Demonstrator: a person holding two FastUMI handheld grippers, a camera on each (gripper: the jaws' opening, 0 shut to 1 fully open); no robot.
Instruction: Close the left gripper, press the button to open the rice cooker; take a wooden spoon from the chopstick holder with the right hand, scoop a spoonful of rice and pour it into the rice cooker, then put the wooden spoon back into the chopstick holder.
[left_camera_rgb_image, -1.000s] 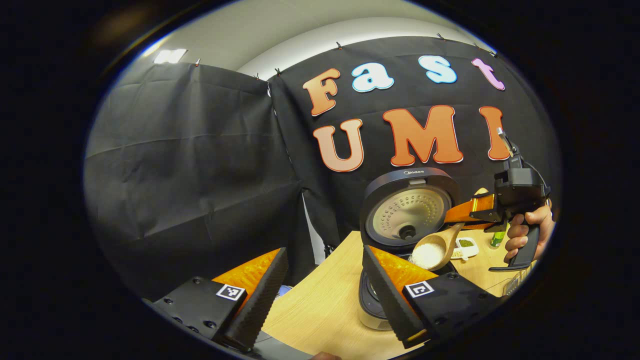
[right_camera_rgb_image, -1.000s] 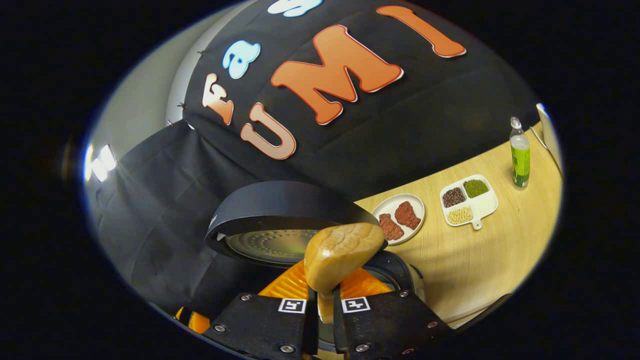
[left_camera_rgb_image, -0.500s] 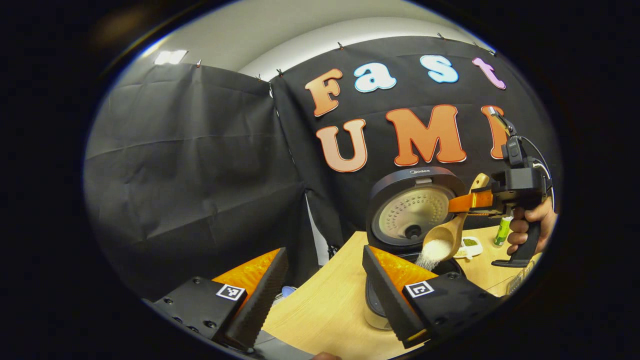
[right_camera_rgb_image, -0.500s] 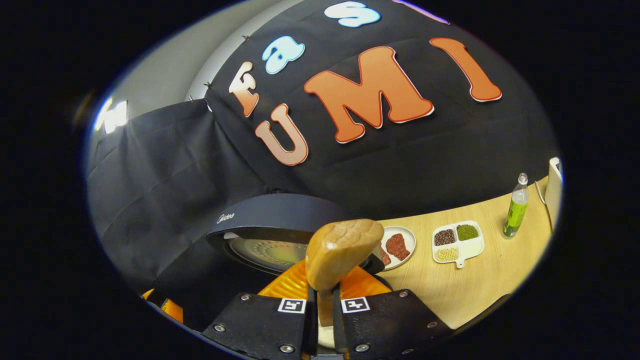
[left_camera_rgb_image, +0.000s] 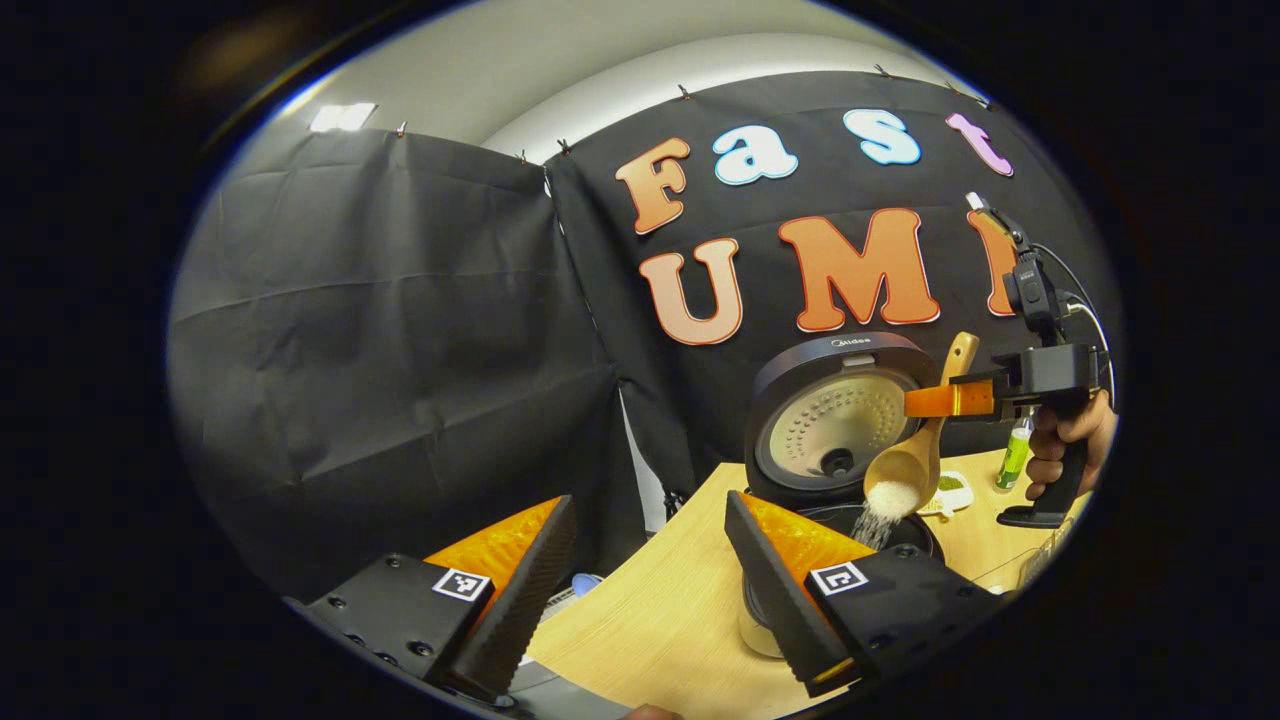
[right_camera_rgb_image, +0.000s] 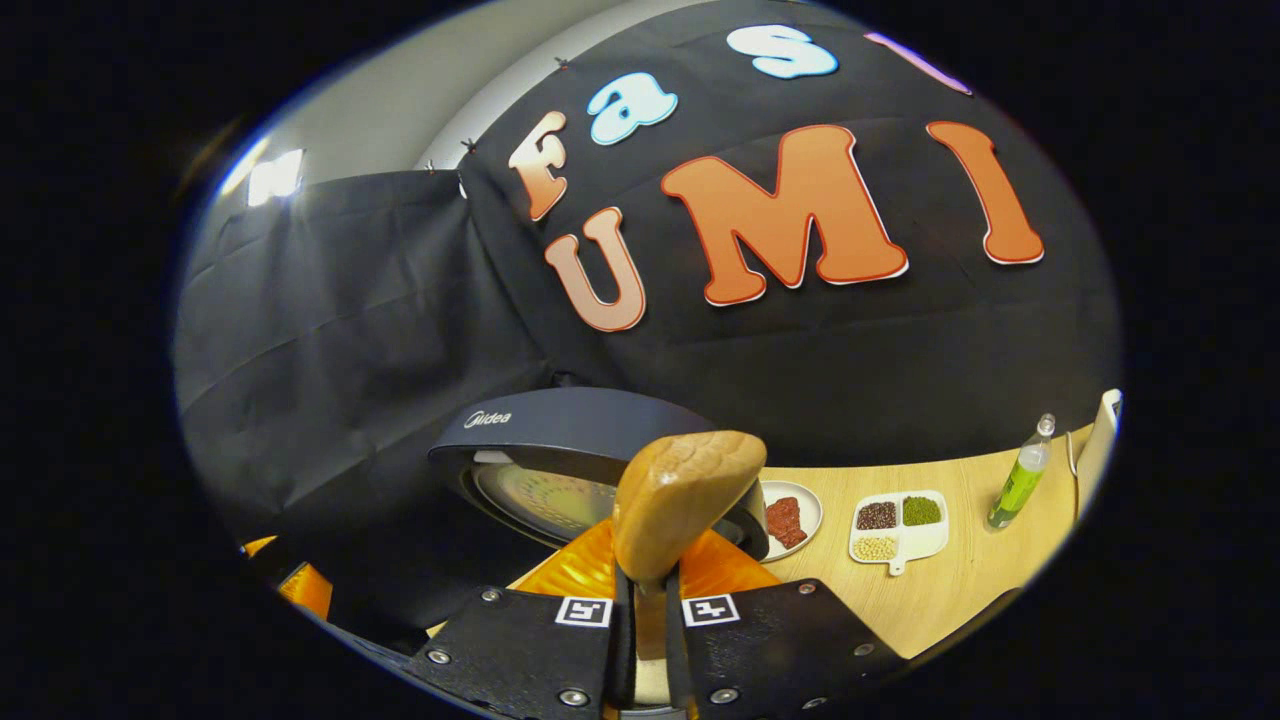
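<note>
The rice cooker (left_camera_rgb_image: 800, 500) stands on the wooden table with its lid (left_camera_rgb_image: 835, 420) up. Above the pot, the wooden spoon (left_camera_rgb_image: 905, 468) hangs bowl-down, and white rice streams from it into the cooker. My right gripper (left_camera_rgb_image: 940, 400), held by a hand (left_camera_rgb_image: 1065, 440), is shut on the spoon's handle. In the right gripper view the handle end (right_camera_rgb_image: 688, 495) sticks up from my right gripper (right_camera_rgb_image: 640, 600), with the raised lid (right_camera_rgb_image: 560, 440) just beyond. My left gripper (left_camera_rgb_image: 648, 500) stands open and holds nothing, near the cooker's left side.
To the cooker's right lie a plate of meat (right_camera_rgb_image: 792, 518), a white divided tray of beans (right_camera_rgb_image: 895, 525) and a green bottle (right_camera_rgb_image: 1020, 475). A white object (right_camera_rgb_image: 1098, 445) stands at the table's far right edge. Black cloth walls close the back and left.
The right gripper has risen and tipped the spoon steeper over the cooker. Rice that lay in the bowl now pours out. The left gripper has stayed open and barely moved.
</note>
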